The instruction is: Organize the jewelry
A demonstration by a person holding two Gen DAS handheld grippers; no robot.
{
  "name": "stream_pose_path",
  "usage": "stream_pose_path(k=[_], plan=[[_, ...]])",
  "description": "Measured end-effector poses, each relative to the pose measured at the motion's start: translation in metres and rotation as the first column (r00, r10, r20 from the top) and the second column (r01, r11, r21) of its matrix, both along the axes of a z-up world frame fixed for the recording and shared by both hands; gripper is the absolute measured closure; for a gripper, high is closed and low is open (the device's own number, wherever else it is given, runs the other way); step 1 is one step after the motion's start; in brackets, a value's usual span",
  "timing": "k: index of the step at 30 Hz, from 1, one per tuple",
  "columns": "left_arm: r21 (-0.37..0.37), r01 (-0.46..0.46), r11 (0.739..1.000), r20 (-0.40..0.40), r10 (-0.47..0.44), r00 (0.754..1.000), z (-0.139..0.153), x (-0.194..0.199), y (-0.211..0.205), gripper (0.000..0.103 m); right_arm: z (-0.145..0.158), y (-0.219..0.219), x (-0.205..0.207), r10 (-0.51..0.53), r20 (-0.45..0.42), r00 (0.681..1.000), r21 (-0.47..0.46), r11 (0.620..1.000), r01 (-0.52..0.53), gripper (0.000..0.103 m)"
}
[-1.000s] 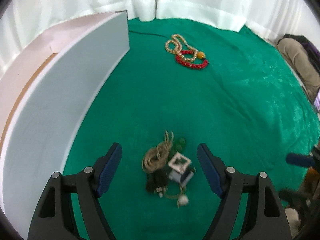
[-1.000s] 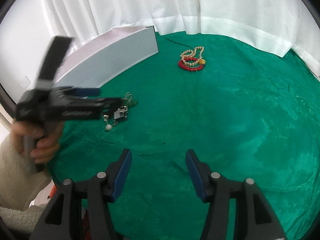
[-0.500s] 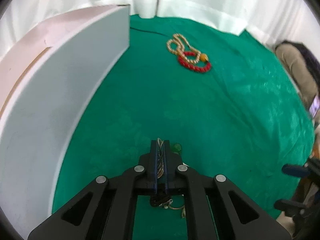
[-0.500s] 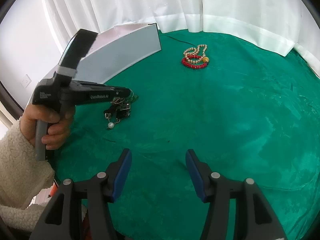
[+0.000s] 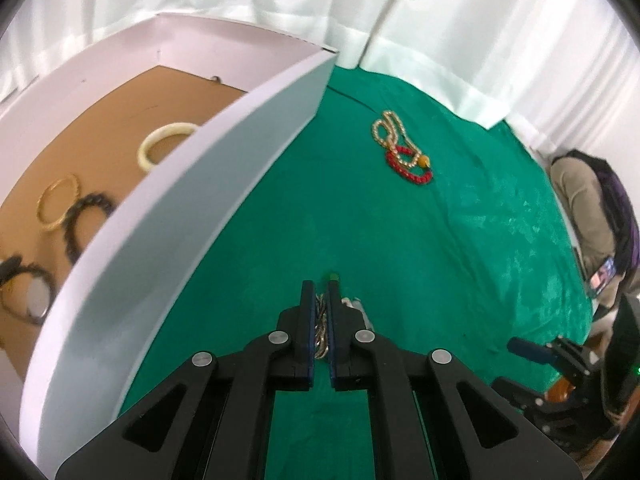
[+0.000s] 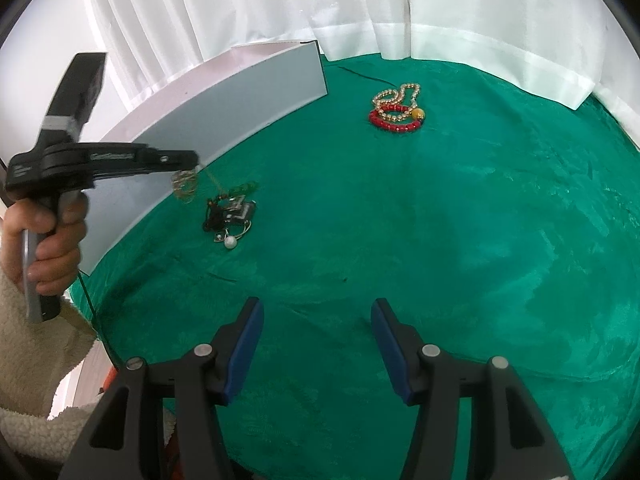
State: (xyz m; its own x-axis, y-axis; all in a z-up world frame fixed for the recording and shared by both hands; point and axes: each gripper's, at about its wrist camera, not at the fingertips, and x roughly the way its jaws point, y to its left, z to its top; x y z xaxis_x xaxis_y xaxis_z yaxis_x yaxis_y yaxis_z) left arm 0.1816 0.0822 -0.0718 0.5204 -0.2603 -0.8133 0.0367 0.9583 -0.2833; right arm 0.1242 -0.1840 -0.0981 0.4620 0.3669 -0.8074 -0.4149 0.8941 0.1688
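Nearest, right gripper (image 6: 316, 344) low over the green cloth (image 6: 460, 240), blue-padded jaws well apart, nothing between them. Left gripper (image 5: 319, 312) clamped tight on a coiled gold chain (image 5: 320, 322), jaws nearly together, only the chain's links between the pads. From the right wrist view, that chain (image 6: 185, 185) dangling in a loose loop off the black fingers, lifted clear of the cloth, a thin strand trailing down toward a small tangled jewelry pile (image 6: 230, 216): dark metal pieces, green beads, one round pearl. Just beside, a white-walled box (image 5: 192, 216) with brown cardboard floor, holding a cream bangle (image 5: 160, 148), a gold bangle (image 5: 58, 202) and dark beaded bracelets (image 5: 82, 220). Further out, a red bead bracelet (image 6: 394, 120) overlapping a glossy pearl strand (image 6: 396, 96). Soft, crinkled velvet-like cloth; white pleated curtains (image 6: 280, 0) behind.
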Motion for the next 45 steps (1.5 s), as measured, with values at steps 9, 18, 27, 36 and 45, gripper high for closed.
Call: stream_pose_path(k=[9, 18, 27, 36, 45], plan=[[-0.026, -0.076, 0.997, 0.003, 0.076, 0.997, 0.005, -0.022, 0.028, 0.102, -0.001, 0.025, 0.004, 0.060, 0.008, 0.998, -0.021, 0.998, -0.060, 0.046], [-0.020, -0.065, 0.998, -0.038, 0.064, 0.997, -0.014, -0.052, 0.022, 0.101, -0.014, 0.114, 0.032, 0.331, 0.085, 0.940, -0.069, 0.943, -0.326, 0.046], [-0.027, -0.104, 0.994, -0.037, 0.103, 0.994, -0.016, -0.077, 0.041, 0.101, -0.032, 0.157, 0.053, 0.493, 0.070, 0.867, -0.110, 0.868, -0.485, 0.073], [-0.040, -0.093, 0.995, -0.055, 0.091, 0.994, -0.024, -0.081, 0.037, 0.101, -0.033, 0.157, 0.058, 0.575, 0.053, 0.817, -0.168, 0.811, -0.560, 0.073], [-0.024, -0.103, 0.994, -0.057, 0.102, 0.993, -0.024, -0.085, 0.036, 0.101, -0.035, 0.160, 0.060, 0.610, 0.037, 0.792, -0.196, 0.781, -0.593, 0.085]])
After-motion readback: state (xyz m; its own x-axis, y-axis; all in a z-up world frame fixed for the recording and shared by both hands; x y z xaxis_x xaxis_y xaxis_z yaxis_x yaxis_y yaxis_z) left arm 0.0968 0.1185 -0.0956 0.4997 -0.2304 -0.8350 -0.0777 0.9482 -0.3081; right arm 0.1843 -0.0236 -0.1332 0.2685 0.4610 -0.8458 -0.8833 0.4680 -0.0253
